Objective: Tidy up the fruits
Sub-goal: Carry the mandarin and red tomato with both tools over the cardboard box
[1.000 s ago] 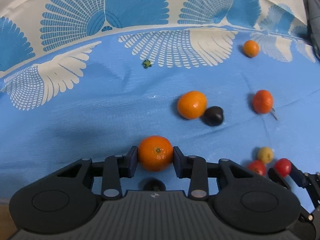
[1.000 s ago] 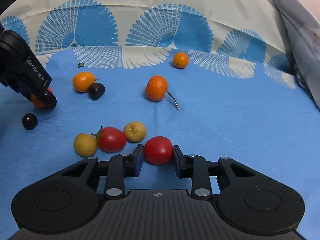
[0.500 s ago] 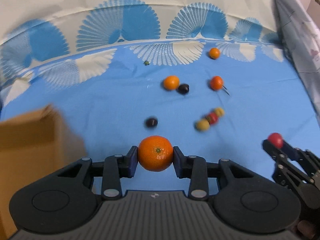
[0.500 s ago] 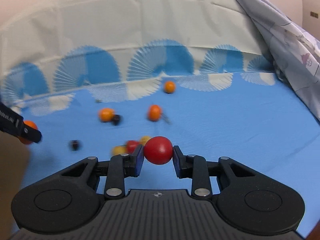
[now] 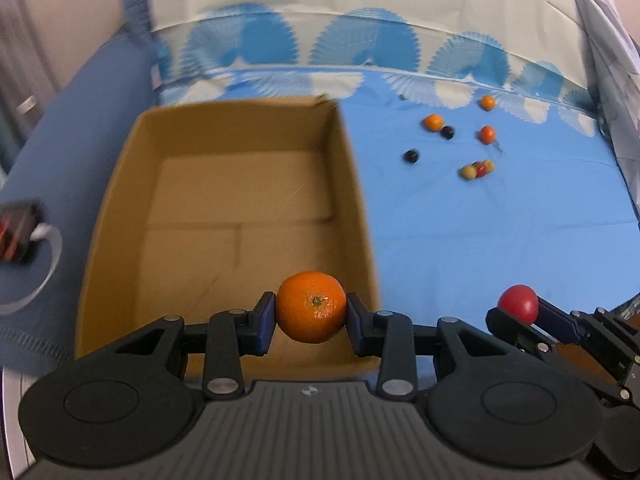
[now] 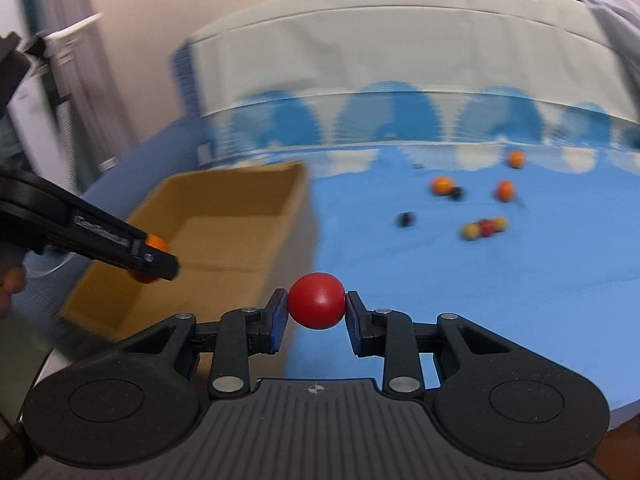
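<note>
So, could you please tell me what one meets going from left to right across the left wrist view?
Cardboard box → mandarin held in the left gripper → dark fruit → red tomato in the right gripper.

Motion blur smears the far fruit cluster [image 6: 484, 228] at right of the right wrist frame, its kinds unreadable. A dark object [image 5: 18, 236] is cut off at the left wrist frame's left edge. The cardboard box [image 6: 224, 216] edges blur.

Blue bedsheet [image 5: 500, 232] with pale fan pattern along its far edge, cream cloth [image 6: 400, 48] draped behind, plain pinkish wall [image 6: 168, 4] at left, grey patterned fabric [image 5: 612, 92] at right, soft even light
</note>
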